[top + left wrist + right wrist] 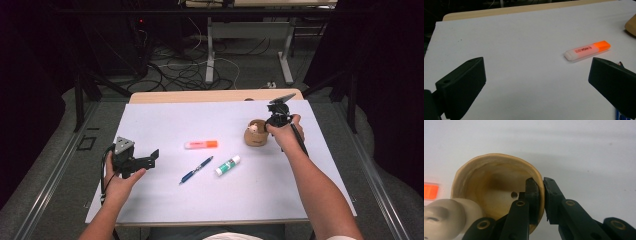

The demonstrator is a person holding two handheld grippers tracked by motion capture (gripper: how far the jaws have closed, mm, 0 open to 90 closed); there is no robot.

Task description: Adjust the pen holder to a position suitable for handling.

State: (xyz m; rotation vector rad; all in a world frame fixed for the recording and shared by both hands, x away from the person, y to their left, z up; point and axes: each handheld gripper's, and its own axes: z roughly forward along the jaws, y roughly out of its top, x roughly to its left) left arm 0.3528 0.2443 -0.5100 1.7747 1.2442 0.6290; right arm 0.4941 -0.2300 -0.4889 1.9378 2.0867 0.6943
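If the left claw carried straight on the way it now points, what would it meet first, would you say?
Probably the orange highlighter: it lies ahead of the open left claw, a little toward its right jaw, with bare white table between. It might slip just past; depth is hard to judge.

The orange-capped highlighter [587, 50], at about two o'clock in the left gripper view, carries red print, seen upside down and too blurred to read surely. The glue stick [228, 165] label is illegible.
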